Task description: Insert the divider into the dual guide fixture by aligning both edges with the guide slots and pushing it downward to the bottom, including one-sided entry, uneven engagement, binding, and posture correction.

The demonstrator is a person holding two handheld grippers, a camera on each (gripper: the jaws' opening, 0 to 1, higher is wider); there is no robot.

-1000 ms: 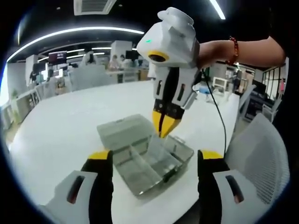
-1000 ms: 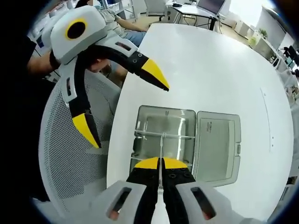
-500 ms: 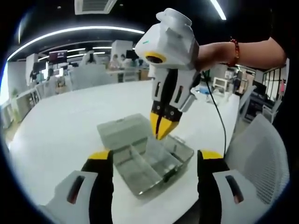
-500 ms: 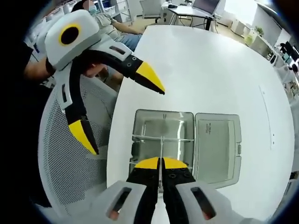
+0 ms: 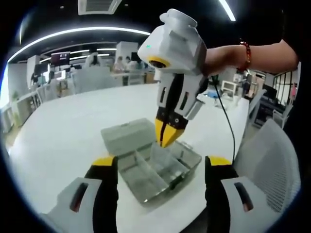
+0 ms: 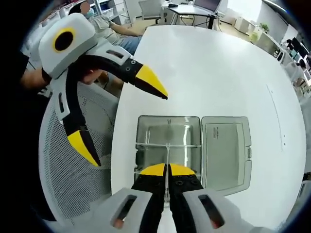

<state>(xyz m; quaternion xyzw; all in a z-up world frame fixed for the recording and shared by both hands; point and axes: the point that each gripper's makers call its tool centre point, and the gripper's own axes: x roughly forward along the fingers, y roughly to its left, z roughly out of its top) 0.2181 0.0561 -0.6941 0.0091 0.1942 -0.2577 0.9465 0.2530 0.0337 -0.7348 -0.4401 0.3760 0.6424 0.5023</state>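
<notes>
Divider point(image 6: 167, 156) pinched in downward-pointing right gripper point(image 5: 166, 137)

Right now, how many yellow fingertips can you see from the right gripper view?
4. Two belong to the right gripper, pressed together on the divider. Two belong to the left gripper, spread wide beside the box.

Big white table point(image 5: 63, 131), round at the edge, smooth and bright. Beside it, a white mesh chair point(image 6: 68, 165), also seen in the left gripper view point(image 5: 272, 155). A thin black cable point(image 5: 227, 116) hanging down over the table. Far back, an office room with more desks point(image 5: 97, 77) and long ceiling lights point(image 5: 73, 33). At the far end of the table, a seated person point(image 6: 114, 34). Another desk point(image 6: 194, 7) past the table's end. On a wrist, a red bead bracelet point(image 5: 244, 51).
</notes>
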